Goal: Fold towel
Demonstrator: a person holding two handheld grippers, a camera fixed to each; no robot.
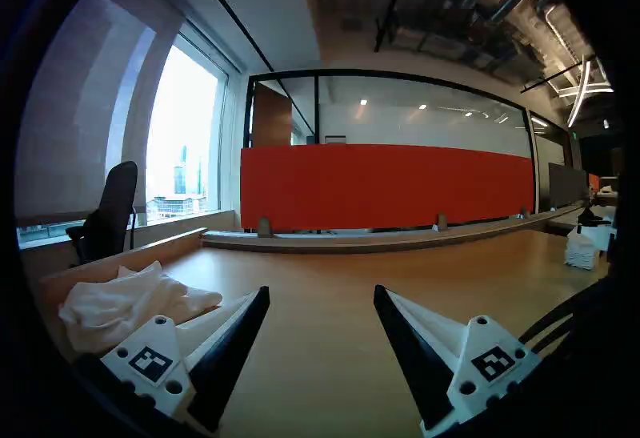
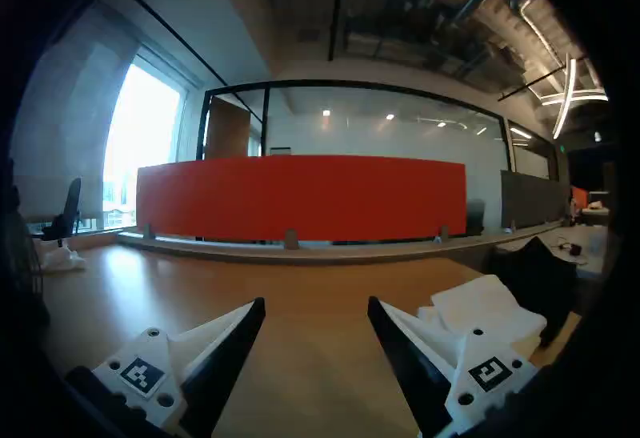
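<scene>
Two empty grippers, fingers wide apart: left gripper (image 1: pixel 320 289) beside a crumpled towel (image 1: pixel 128 302), right gripper (image 2: pixel 316 300) beside folded white cloths (image 2: pixel 480 302).

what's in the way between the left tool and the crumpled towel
Nothing visible. The crumpled white towel lies on the wooden desk, off to the left of the open left tool and partly behind its left finger.

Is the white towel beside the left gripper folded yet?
No, crumpled: the towel lies in a loose, bunched heap on the desk.
</scene>
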